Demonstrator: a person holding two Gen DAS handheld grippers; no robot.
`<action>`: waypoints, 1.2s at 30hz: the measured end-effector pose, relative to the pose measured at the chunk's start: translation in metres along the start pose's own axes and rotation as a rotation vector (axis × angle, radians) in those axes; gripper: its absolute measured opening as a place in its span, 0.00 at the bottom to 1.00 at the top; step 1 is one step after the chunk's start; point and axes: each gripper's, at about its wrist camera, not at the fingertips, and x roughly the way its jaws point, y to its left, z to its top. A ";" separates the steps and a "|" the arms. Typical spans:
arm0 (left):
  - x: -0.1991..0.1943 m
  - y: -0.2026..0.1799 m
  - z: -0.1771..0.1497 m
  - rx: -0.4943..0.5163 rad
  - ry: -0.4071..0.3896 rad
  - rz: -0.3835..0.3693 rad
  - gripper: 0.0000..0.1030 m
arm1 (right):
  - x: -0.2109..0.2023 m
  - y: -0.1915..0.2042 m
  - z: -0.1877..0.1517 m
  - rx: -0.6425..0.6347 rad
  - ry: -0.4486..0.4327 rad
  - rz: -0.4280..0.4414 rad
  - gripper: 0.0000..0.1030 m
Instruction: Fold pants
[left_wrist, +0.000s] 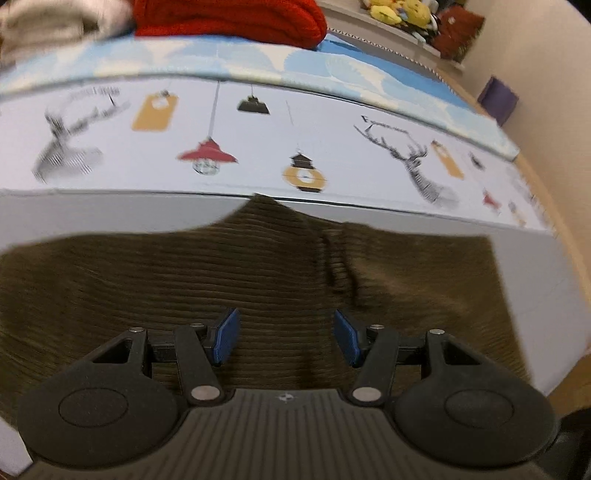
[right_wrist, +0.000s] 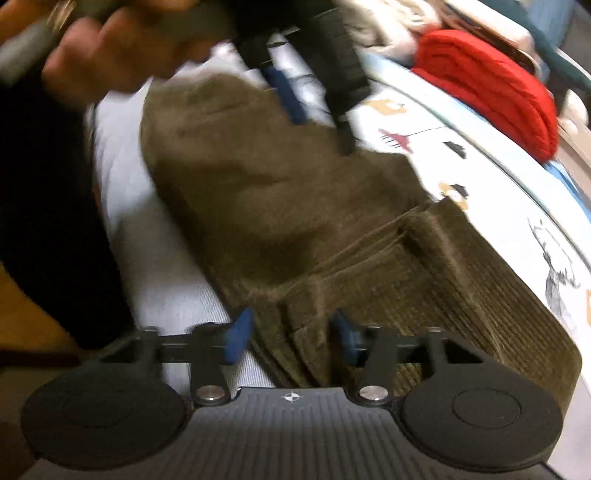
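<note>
Olive-brown corduroy pants (left_wrist: 221, 288) lie folded on a white sheet printed with lamps and deer (left_wrist: 258, 140). In the left wrist view my left gripper (left_wrist: 286, 338) is open just above the cloth, with nothing between its blue pads. In the right wrist view the pants (right_wrist: 295, 221) show stacked folded layers near the camera. My right gripper (right_wrist: 291, 338) is open, its pads on either side of the folded edge. The left gripper (right_wrist: 306, 107) shows blurred at the far end of the pants, held by a hand.
A red knitted garment (left_wrist: 229, 18) lies at the back, also in the right wrist view (right_wrist: 495, 96). A blue-patterned cover (left_wrist: 332, 70) lies behind the sheet. Plush toys (left_wrist: 402, 13) and a purple box (left_wrist: 496, 99) stand at the far right by the wall.
</note>
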 end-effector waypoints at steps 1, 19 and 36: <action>0.004 -0.001 0.003 -0.017 0.009 -0.021 0.60 | -0.007 -0.001 0.001 -0.003 -0.031 -0.006 0.20; 0.126 -0.027 0.043 -0.118 0.160 -0.105 0.71 | -0.077 -0.129 -0.066 0.737 -0.061 -0.217 0.56; 0.069 -0.026 0.035 0.019 0.039 -0.043 0.53 | -0.054 -0.154 -0.117 0.974 0.197 -0.343 0.62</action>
